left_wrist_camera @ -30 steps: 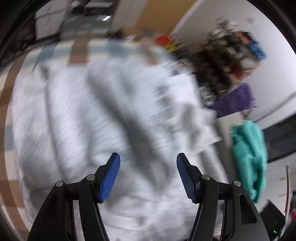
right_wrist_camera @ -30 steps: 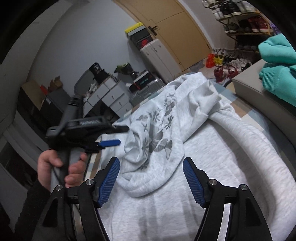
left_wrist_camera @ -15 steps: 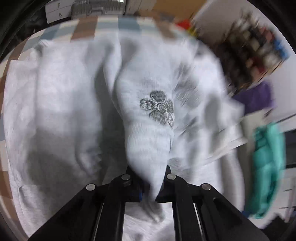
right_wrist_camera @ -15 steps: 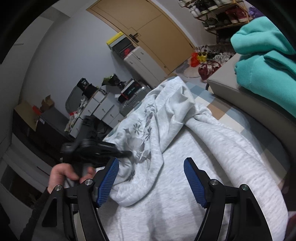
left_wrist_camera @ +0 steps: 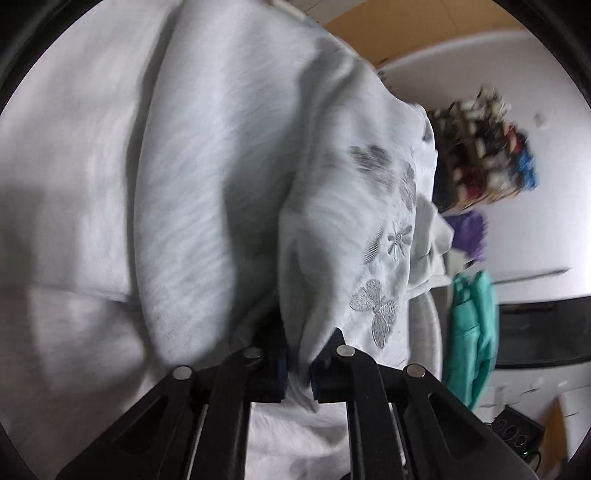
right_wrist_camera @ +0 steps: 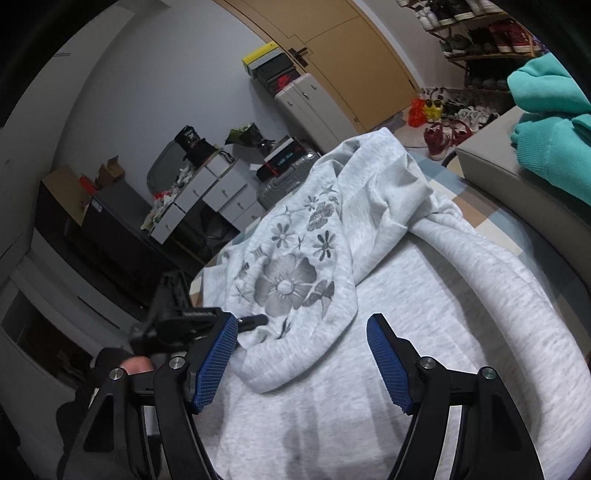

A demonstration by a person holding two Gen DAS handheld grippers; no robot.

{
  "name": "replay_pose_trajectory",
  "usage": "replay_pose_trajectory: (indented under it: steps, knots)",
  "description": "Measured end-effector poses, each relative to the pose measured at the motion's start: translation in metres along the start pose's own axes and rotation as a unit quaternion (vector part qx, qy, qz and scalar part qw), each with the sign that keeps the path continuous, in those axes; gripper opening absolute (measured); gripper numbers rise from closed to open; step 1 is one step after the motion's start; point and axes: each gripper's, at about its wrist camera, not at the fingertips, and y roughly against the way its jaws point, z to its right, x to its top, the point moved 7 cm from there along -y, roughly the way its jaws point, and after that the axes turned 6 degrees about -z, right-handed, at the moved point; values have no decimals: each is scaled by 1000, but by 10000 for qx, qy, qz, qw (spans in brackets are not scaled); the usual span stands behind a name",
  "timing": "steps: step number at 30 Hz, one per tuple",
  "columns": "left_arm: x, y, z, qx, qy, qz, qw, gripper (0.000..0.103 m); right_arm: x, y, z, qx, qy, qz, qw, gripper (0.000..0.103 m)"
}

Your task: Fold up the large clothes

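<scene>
A light grey sweatshirt (left_wrist_camera: 221, 184) with grey flower and butterfly prints lies crumpled on a checked surface. My left gripper (left_wrist_camera: 297, 354) pinches a fold of its printed part; its jaws are opening slightly, with the cloth still pressed between the pads. In the right wrist view the same sweatshirt (right_wrist_camera: 295, 280) spreads out, and the left gripper (right_wrist_camera: 255, 319) reaches in from the left, held by a hand (right_wrist_camera: 136, 365). My right gripper (right_wrist_camera: 301, 354) hovers open over the lower part of the garment, nothing between its blue pads (right_wrist_camera: 216, 354). A long sleeve (right_wrist_camera: 498, 295) curves along the right.
A teal garment (right_wrist_camera: 546, 122) rests on a grey cushioned seat (right_wrist_camera: 491, 166) at the right. Behind stand white drawers (right_wrist_camera: 214, 192), a suitcase, a shoe rack (right_wrist_camera: 480, 29) and loose shoes on the floor. The checked surface (right_wrist_camera: 476, 218) shows beyond the sweatshirt.
My left gripper came down, shut on a fold of the printed sweatshirt, and moved lower with it, rolling. The right gripper stayed open over the garment.
</scene>
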Motion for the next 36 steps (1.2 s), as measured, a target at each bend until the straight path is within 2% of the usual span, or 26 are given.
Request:
replay_pose_trajectory:
  steps: [2,3,4,5,6,7,8,10,11,13,14,15,16,17,18,20,22,24,26,29,31,33,35,36]
  knots:
    - [7,21,27,764,-455,216,9958,11,0,-1,2,6,-52,-24,10000,74]
    - [11,30,36,1014,-672,347,9920,12,0,-2,3,4,-83,-22,10000,74]
    - [16,37,46,1248,-924,486,9867,18,0,-1,3,15,-100,-17,9999,74]
    - [19,46,63,1501,-1245,708,9782,28,0,-1,2,32,-95,-14,9999,74]
    - [24,56,85,1895,-1629,1068,9624,37,0,-1,0,31,-53,-16,10000,74]
    - [23,65,86,2164,-1817,1296,9505,57,0,-2,-2,16,-2,-17,10000,74]
    - [29,69,104,2588,-2133,1667,9272,68,-1,-3,-4,-8,73,-29,10000,74]
    - [42,58,123,2974,-2632,1890,8981,69,-3,-4,-6,-40,163,-64,9998,74]
    - [47,54,120,3091,-2766,1811,8917,69,-3,-4,-7,-50,195,-74,9998,74]
    - [61,8,111,3475,-3054,1253,8776,69,-3,-4,-8,-64,236,-72,9997,74]
    - [66,-14,101,3547,-3036,1003,8786,63,-3,-4,-7,-84,249,-55,9996,74]
    - [70,-31,88,3428,-2952,721,8889,54,-2,-3,-6,-104,251,-41,9996,74]
    - [71,-40,68,3241,-2736,430,9046,34,-2,-2,-5,-98,234,-37,9997,74]
    - [70,-55,51,2938,-2455,107,9237,27,-1,-1,-3,-62,180,-30,9998,74]
    - [69,-63,35,2662,-2274,-10,9367,27,-1,1,-2,-23,136,-18,9999,74]
    - [69,-66,23,2326,-2286,89,9453,26,1,2,-1,40,68,-3,10000,74]
    - [72,-51,10,1649,-1965,25,9665,26,1,1,-3,119,31,-44,9999,74]
    - [73,-34,7,1354,-1782,-79,9746,27,-1,-3,-6,140,68,-139,9998,74]
    - [69,-12,14,1271,-1876,-105,9739,27,-3,-4,-9,139,118,-170,9997,74]
    - [52,26,33,973,-2229,218,9697,28,-4,-4,-11,152,125,-155,9997,74]
    - [39,34,38,907,-2387,276,9664,28,-4,-4,-10,169,70,-142,9997,74]
    - [25,9,29,949,-2426,-42,9655,28,-4,-5,-8,136,32,-162,9998,74]
    - [15,-20,3,1008,-2328,-420,9664,28,-5,-6,-5,107,-23,-194,9998,74]
    - [12,-38,-17,1210,-2338,-480,9635,27,-5,-6,-4,108,-61,-197,9997,74]
